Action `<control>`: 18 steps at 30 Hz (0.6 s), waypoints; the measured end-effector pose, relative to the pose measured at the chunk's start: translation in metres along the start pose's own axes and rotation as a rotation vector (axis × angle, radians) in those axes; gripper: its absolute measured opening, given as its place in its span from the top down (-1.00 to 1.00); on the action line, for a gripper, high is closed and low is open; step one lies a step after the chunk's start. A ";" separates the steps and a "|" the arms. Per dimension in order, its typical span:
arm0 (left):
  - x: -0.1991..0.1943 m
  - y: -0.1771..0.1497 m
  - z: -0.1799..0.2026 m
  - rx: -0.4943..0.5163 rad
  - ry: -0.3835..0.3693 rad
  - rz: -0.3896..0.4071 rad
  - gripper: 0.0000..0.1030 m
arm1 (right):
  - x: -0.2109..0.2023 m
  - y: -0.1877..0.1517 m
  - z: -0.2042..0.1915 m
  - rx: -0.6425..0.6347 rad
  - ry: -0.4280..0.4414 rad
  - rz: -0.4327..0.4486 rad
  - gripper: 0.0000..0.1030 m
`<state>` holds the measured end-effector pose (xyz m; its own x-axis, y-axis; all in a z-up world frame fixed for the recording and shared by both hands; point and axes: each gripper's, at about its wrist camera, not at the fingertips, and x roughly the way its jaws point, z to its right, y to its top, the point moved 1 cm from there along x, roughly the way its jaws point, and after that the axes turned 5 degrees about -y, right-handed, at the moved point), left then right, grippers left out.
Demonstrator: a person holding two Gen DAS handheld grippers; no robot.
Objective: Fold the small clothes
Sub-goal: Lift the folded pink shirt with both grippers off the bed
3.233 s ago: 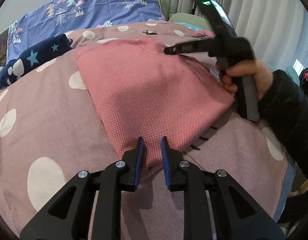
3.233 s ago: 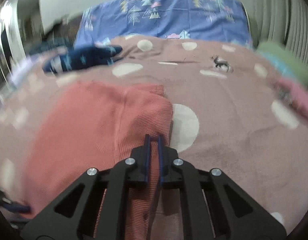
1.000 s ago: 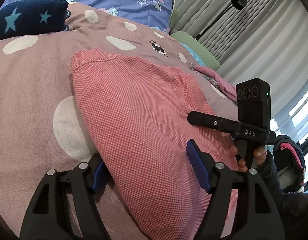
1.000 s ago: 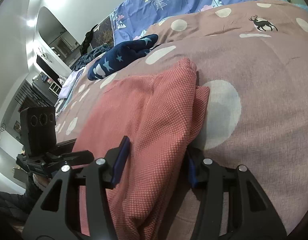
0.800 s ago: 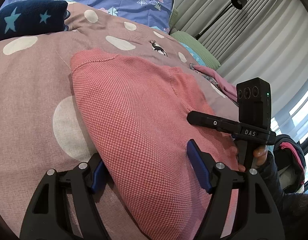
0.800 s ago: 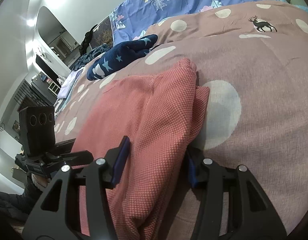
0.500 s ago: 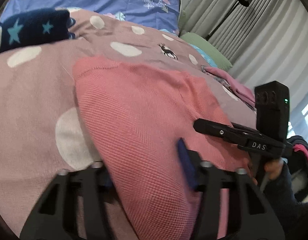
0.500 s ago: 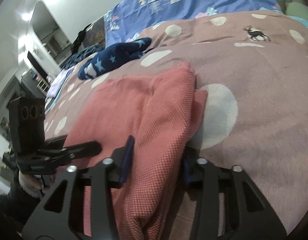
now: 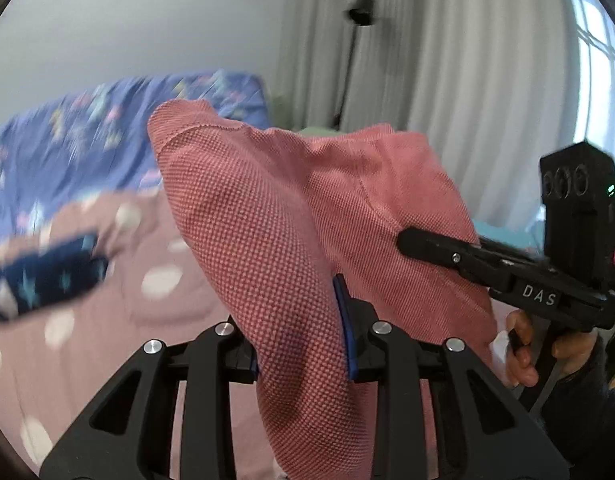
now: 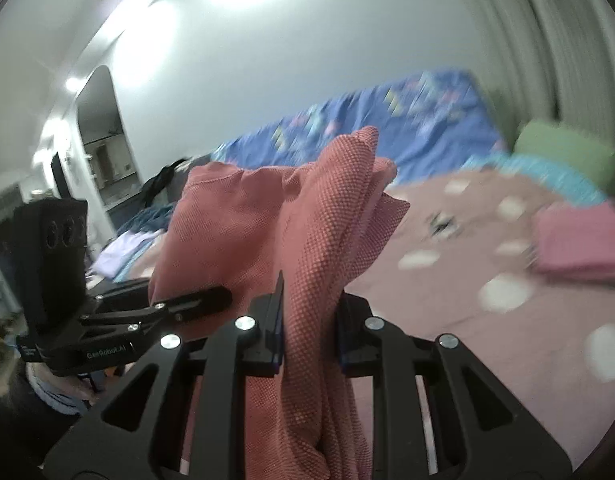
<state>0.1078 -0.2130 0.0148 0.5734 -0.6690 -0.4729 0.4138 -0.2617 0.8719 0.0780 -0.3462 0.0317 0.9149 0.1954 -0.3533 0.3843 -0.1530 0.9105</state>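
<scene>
A folded pink-red knit garment (image 9: 275,220) is lifted off the bed and hangs between both grippers. My left gripper (image 9: 301,328) is shut on its left end, cloth bunched between the blue pads. My right gripper (image 10: 307,320) is shut on the other end of the garment (image 10: 319,216). The right gripper also shows in the left wrist view (image 9: 487,264), clamped on the cloth's right edge. The left gripper shows in the right wrist view (image 10: 179,304) at the left.
A mauve bedspread (image 9: 119,312) with white dots lies below. A navy star-print garment (image 9: 39,276) lies at the left. A folded pink garment (image 10: 579,240) lies at the right. Blue patterned bedding (image 10: 407,124) and a green pillow (image 10: 563,148) are behind; curtains (image 9: 467,80) at right.
Both grippers closed on the garment's ends and lifted it up off the bedspread; a second ago they were open around it as it lay flat.
</scene>
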 end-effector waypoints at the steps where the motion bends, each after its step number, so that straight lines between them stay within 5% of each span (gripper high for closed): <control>1: 0.006 0.010 0.013 0.038 -0.005 0.005 0.41 | -0.010 0.004 0.005 -0.011 -0.027 0.020 0.62; 11: 0.081 0.071 0.098 0.200 -0.110 -0.012 0.41 | -0.081 0.027 0.071 -0.025 -0.266 0.141 0.62; 18: 0.138 0.098 0.131 0.271 -0.145 -0.022 0.41 | -0.082 0.038 0.126 -0.012 -0.369 0.173 0.62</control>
<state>0.1351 -0.4225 0.0516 0.4513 -0.7483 -0.4862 0.2098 -0.4406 0.8729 0.0332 -0.4901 0.0687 0.9499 -0.1931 -0.2458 0.2210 -0.1410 0.9650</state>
